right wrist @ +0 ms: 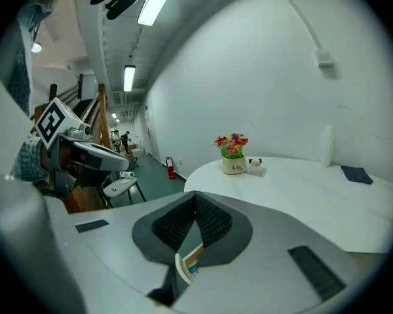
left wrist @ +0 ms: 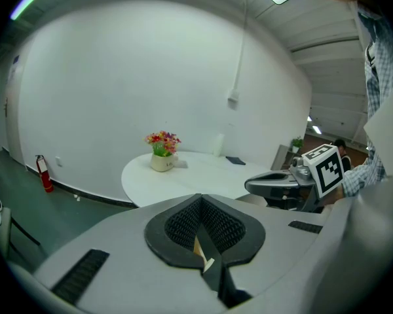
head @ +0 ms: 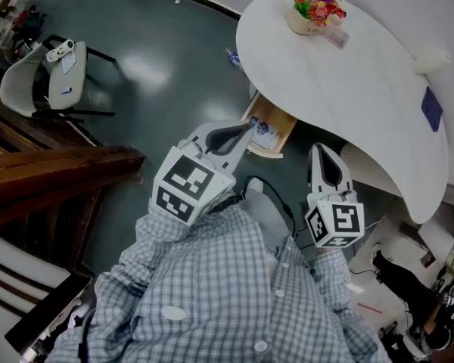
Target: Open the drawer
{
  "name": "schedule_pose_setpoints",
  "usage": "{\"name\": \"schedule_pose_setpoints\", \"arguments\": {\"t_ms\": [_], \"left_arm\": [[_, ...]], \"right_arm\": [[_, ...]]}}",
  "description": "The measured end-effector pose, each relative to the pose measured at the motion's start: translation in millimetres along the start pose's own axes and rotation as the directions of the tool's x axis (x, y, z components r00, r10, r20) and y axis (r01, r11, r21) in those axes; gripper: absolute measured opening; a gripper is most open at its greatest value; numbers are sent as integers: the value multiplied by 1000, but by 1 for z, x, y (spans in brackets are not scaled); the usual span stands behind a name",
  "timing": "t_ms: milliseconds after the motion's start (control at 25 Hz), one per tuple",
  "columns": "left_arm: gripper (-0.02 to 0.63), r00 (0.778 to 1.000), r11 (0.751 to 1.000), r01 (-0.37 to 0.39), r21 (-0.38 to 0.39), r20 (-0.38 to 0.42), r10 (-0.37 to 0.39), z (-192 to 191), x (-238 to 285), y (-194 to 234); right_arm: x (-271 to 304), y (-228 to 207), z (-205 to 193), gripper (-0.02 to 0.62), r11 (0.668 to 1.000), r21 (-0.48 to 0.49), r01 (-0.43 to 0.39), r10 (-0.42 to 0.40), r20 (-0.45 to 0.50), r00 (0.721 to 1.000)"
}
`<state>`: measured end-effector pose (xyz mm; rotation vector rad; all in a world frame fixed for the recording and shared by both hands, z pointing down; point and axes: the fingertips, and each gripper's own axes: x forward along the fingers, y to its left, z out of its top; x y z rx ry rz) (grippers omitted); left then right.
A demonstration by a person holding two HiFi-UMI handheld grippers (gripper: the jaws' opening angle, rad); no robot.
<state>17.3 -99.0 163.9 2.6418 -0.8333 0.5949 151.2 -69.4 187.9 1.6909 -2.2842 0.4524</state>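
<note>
A wooden drawer [head: 275, 129] stands pulled out from under the edge of the white round table [head: 363, 89], with some printed items lying in it. My left gripper [head: 246, 130] hangs shut just in front of the drawer's left corner, nothing between its pads [left wrist: 183, 224]. My right gripper [head: 321, 152] is shut too and empty, a little to the right of the drawer and apart from it. In the right gripper view a strip of the drawer [right wrist: 187, 263] shows through the slit below the closed pads [right wrist: 213, 224]. Each gripper also sees the other: right gripper [left wrist: 279, 183], left gripper [right wrist: 98, 154].
A pot of flowers [head: 312, 7], a dark blue flat item [head: 431, 108] and a white roll [head: 431, 59] sit on the table. A white chair [head: 54, 78] stands at the left, above a wooden stair rail [head: 57, 169]. Cables lie on the floor at the lower right.
</note>
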Motion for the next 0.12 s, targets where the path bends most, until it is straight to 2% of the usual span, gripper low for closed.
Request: {"name": "schedule_pose_setpoints", "arguments": {"t_ms": [120], "left_arm": [[5, 1000, 1000, 1, -1, 2, -1, 0, 0, 1]], "right_arm": [[1, -1, -2, 9, 1000, 7, 3, -3, -5, 1000]]}}
